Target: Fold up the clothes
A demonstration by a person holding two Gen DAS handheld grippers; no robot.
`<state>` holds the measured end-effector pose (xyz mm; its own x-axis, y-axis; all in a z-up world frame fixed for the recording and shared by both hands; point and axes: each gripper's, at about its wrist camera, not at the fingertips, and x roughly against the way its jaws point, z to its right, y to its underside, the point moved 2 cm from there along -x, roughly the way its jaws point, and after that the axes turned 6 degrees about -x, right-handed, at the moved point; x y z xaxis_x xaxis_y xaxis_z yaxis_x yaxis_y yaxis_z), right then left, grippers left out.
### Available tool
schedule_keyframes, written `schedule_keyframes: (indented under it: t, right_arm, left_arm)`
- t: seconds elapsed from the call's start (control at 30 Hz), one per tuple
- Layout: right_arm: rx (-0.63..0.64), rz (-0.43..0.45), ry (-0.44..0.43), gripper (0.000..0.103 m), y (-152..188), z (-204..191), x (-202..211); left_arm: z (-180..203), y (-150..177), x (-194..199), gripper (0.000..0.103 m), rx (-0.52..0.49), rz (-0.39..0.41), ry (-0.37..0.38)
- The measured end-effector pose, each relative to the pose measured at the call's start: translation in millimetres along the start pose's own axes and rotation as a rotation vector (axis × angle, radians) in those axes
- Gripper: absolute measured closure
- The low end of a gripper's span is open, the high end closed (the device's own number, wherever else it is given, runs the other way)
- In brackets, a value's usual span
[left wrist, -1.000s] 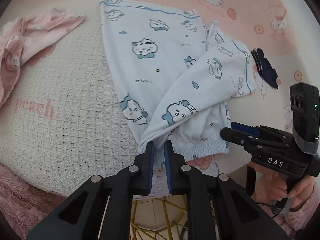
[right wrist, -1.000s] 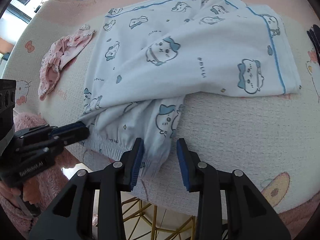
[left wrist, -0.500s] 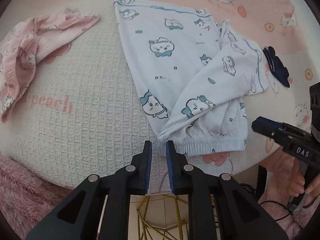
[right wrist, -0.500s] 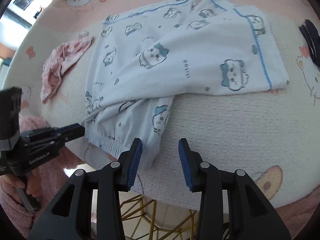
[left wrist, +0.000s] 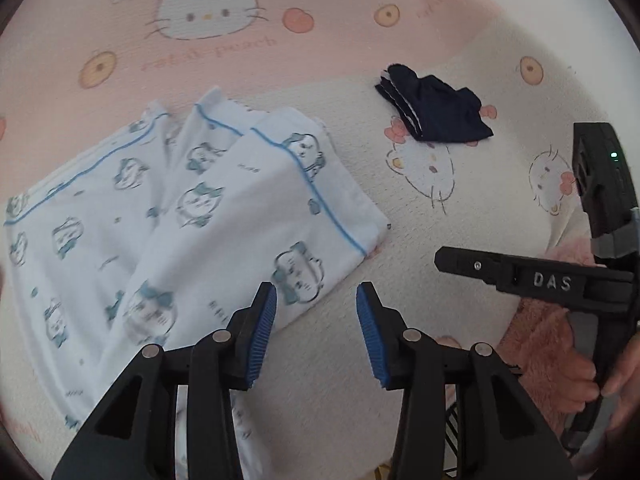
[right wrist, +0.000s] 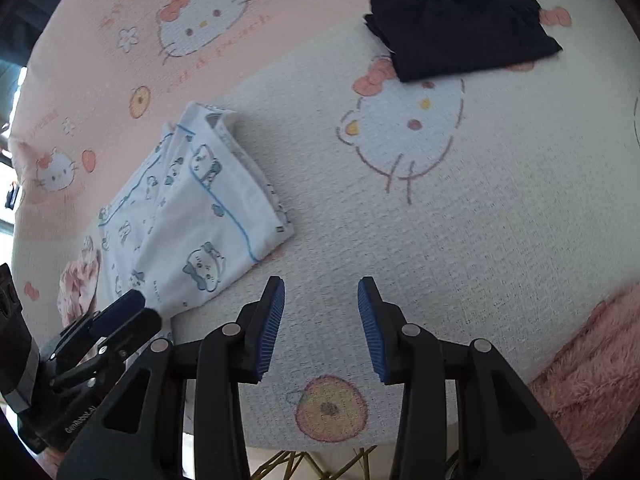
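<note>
Two claws are over the desk, and both point down toward its cloth. Our left claw (left wrist: 316, 312) is opening at this moment; its blue pads (left wrist: 262, 332) are apart and nothing is pressed between them. The left pad stands over the near right edge of the white printed pajama pants (left wrist: 224, 216), but the gap between the pads shows only the bare cloth. Our right claw (right wrist: 320, 320) is also released, with its pads (right wrist: 370, 324) apart above the cream part of the tablecloth (right wrist: 460, 240), and it grasps nothing.

The pajama pants lie folded on the left side of the desk. They are white with small blue cartoon animals and a thin blue stripe. In the right wrist view they are far left of our right claw, and the tip of the left claw is just at their near corner; we cannot tell if it touches the fabric.

A dark navy folded garment (left wrist: 436, 112) lies far right, well apart from the pants, on the cat drawing of the tablecloth. A small pink garment (right wrist: 78, 284) is visible at the left edge, beside the pants. A hand (left wrist: 560, 364) in a fluffy pink sleeve holds the handle of the right claw at the near right.
</note>
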<state>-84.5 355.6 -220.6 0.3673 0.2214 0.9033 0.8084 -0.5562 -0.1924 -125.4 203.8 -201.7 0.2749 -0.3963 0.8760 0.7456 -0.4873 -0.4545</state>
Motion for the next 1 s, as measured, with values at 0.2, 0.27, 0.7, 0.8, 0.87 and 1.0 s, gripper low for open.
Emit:
schedule_keyframes:
  t: [0.2,0.27,0.7,0.8,0.87,1.0]
  right_arm:
    - [-0.026,-0.024,0.046,0.066,-12,5,-12]
    - [-0.026,-0.017,0.084,0.065,-16,5,-17]
    - [-0.065,0.043,0.137,0.065,-26,-2,-17]
    - [0.008,0.045,0.12,0.065,-26,-20,-19]
    - [0.072,0.045,0.085,0.065,-28,-36,-20]
    - [0.229,0.051,0.044,0.065,-37,-86,-20]
  left_arm:
    - [24,-22,-45,0.06,-0.032,-0.037,0.005]
    - [22,-23,-55,0.06,-0.011,-0.05,0.012]
    - [0,-27,-29,0.097,-0.07,0.029,-0.039]
    - [-47,-19,24,0.097,0.056,0.108,-0.002]
    - [-85,-10,61,0.097,0.119,0.157,-0.02]
    - [-175,22,110,0.097,0.284,0.212,-0.054]
